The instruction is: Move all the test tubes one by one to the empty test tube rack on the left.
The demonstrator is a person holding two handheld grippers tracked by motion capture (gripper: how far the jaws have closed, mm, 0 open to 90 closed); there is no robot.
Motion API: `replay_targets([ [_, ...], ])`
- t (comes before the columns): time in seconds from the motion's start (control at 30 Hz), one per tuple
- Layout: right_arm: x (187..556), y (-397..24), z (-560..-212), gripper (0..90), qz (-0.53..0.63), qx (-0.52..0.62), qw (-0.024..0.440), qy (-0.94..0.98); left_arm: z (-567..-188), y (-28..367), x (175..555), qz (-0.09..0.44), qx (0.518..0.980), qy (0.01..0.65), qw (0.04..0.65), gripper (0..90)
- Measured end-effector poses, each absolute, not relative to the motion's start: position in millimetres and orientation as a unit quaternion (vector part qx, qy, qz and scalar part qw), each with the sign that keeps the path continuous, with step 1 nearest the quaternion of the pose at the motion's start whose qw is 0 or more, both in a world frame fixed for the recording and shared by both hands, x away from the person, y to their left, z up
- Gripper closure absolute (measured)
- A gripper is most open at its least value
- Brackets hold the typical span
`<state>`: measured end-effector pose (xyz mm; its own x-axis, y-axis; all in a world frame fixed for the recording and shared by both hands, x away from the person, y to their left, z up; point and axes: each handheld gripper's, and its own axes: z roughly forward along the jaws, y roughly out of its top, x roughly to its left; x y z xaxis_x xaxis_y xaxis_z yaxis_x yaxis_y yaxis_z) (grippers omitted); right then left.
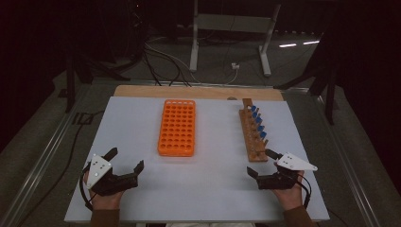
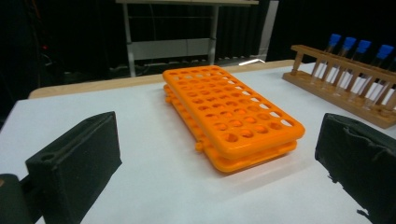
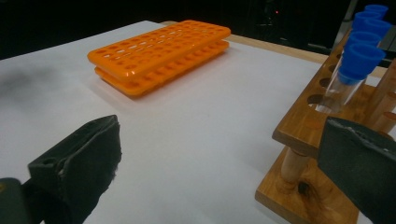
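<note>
An orange tube rack [image 1: 177,127] full of empty holes lies flat in the middle of the white table [image 1: 213,179]; it also appears in the left gripper view [image 2: 232,115] and the right gripper view [image 3: 161,52]. To its right stands a wooden rack [image 1: 253,136] holding several clear tubes with blue caps [image 1: 258,120], seen close in the right gripper view [image 3: 359,58]. My left gripper [image 1: 125,159] rests open near the front left, nothing between its jaws. My right gripper [image 1: 262,163] stands open at the front right, just before the wooden rack's near end [image 3: 299,135].
The table's front edge runs just under both hands. A wooden board edge [image 1: 198,91] lines the far side. Beyond it are a metal desk frame [image 1: 230,28] and cables on a dark floor.
</note>
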<state>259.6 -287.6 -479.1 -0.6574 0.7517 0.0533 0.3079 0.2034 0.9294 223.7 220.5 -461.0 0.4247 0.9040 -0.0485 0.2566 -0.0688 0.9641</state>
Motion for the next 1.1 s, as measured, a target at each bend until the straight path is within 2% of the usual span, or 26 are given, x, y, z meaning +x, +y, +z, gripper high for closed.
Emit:
replay_targets([
  [0.4,259.3,-290.6,-473.7,0.2,0.524,0.359,0.224,0.74,-458.2,215.5,223.6,0.31,0.672,0.428,0.519,1.2],
  [0.7,261.4,-297.0,-453.8,0.2,0.526,0.361,0.229,0.735,-461.4,213.2,224.3,0.311,0.673,0.429,0.517,1.2],
  [1.1,284.9,-302.8,-428.5,0.2,0.497,0.371,0.23,0.75,-468.1,213.5,228.1,0.305,0.673,0.44,0.51,1.2],
])
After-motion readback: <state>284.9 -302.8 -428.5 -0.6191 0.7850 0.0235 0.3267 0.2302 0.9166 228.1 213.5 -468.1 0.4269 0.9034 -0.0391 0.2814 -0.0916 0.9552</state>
